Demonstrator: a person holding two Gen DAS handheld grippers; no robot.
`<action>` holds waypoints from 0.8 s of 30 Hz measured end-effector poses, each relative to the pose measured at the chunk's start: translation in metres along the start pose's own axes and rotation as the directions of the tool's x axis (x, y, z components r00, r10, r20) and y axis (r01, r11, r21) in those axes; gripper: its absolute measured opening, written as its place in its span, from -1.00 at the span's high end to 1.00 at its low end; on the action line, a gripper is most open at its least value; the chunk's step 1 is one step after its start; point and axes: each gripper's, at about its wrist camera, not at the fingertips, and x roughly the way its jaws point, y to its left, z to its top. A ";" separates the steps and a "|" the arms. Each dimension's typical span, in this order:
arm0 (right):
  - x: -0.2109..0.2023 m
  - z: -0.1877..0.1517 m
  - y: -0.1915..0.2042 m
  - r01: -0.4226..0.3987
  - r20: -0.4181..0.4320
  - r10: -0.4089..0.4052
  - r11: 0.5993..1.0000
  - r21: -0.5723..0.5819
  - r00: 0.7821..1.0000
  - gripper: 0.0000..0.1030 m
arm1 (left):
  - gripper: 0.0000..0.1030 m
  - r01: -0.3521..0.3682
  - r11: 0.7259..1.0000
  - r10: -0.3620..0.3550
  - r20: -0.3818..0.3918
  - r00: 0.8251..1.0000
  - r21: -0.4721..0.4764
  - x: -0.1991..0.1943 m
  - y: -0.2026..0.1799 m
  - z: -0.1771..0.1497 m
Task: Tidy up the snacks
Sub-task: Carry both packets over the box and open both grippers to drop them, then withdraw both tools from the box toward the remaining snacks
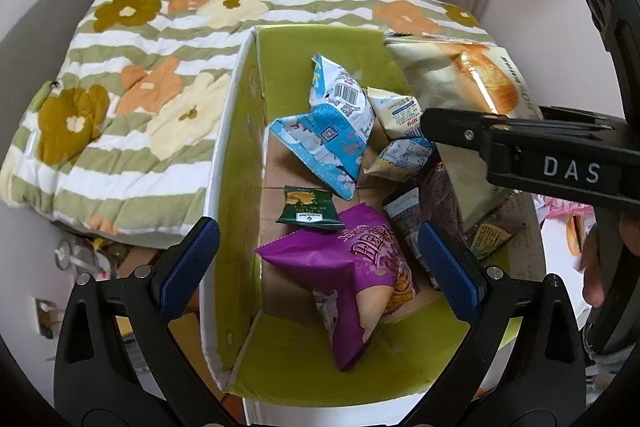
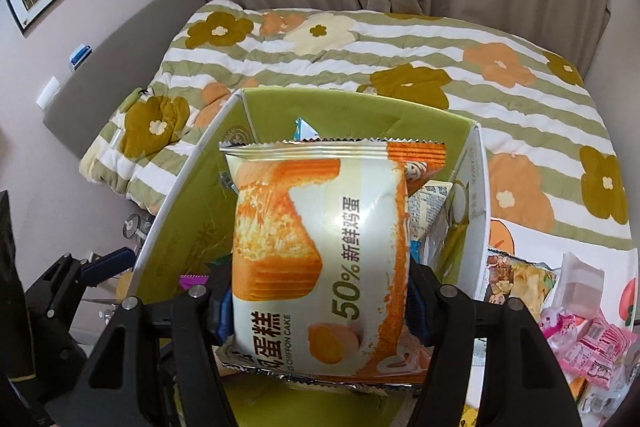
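An open box with green inner flaps point(image 1: 320, 39) holds several snack packets: a purple bag point(image 1: 356, 267), a blue and white bag point(image 1: 332, 131), a small dark green packet point(image 1: 310, 209). My left gripper point(image 1: 320, 263) is open and empty, low over the near end of the box. My right gripper point(image 2: 320, 307) is shut on a cream and orange chiffon cake packet point(image 2: 320, 247) and holds it over the box point(image 2: 188, 211). In the left wrist view the cake packet point(image 1: 460, 75) hangs at the box's right side with the right gripper's finger point(image 1: 520, 139) across it.
The box sits by a flowered striped quilt point(image 1: 132, 99). More snacks lie right of the box: a nut-print bag point(image 2: 516, 279) and pink packets point(image 2: 592, 343). Curtains hang behind. Clutter lies on the floor at left point(image 1: 80, 259).
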 end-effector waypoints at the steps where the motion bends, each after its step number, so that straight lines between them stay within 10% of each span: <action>1: 0.002 0.001 0.000 -0.001 -0.001 0.001 1.000 0.004 1.000 -0.23 | -0.92 0.000 1.000 0.000 -0.003 1.000 0.003 0.001 -0.001 0.000; 4: -0.004 0.002 -0.004 -0.011 0.051 0.010 1.000 0.022 0.999 -0.98 | -0.92 0.001 1.000 -0.001 -0.009 1.000 0.010 0.004 -0.002 0.001; 24: -0.038 -0.023 -0.030 0.025 0.085 -0.028 0.999 0.037 0.996 -0.99 | -0.92 0.011 1.000 -0.011 -0.004 1.000 0.029 -0.009 -0.028 0.002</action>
